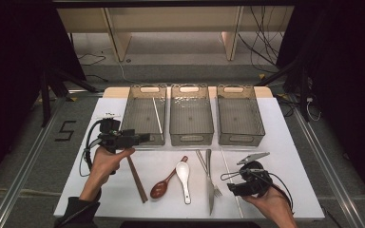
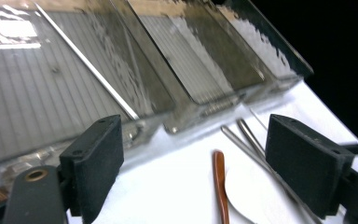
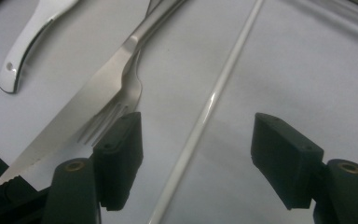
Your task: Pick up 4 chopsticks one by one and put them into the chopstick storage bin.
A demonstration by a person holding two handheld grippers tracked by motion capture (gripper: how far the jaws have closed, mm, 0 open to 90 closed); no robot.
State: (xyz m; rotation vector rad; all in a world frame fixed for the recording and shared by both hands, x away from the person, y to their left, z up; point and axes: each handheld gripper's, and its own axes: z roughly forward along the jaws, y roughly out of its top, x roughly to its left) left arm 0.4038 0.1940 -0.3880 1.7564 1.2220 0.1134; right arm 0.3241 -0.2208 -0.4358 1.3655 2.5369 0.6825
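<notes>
My left gripper point(image 1: 145, 137) point(image 2: 193, 163) hovers open at the front edge of the left grey bin point(image 1: 148, 87), nothing between its jaws. A white chopstick point(image 1: 158, 118) point(image 2: 88, 65) lies inside that bin. My right gripper point(image 1: 233, 189) point(image 3: 196, 158) is low over the table at the front right, jaws open. A second white chopstick point(image 1: 230, 178) point(image 3: 214, 102) lies on the table between them, untouched by the pads. Just left of it lie a knife point(image 1: 209, 180) point(image 3: 84, 107) and a fork point(image 1: 217, 191) point(image 3: 130, 88).
Middle bin point(image 1: 191, 88) and right bin point(image 1: 235, 88) stand beside the left one along the back of the white table point(image 1: 285, 156). A white spoon point(image 1: 184, 173), a wooden spoon point(image 1: 164, 185) and brown chopsticks point(image 1: 137, 179) lie in front.
</notes>
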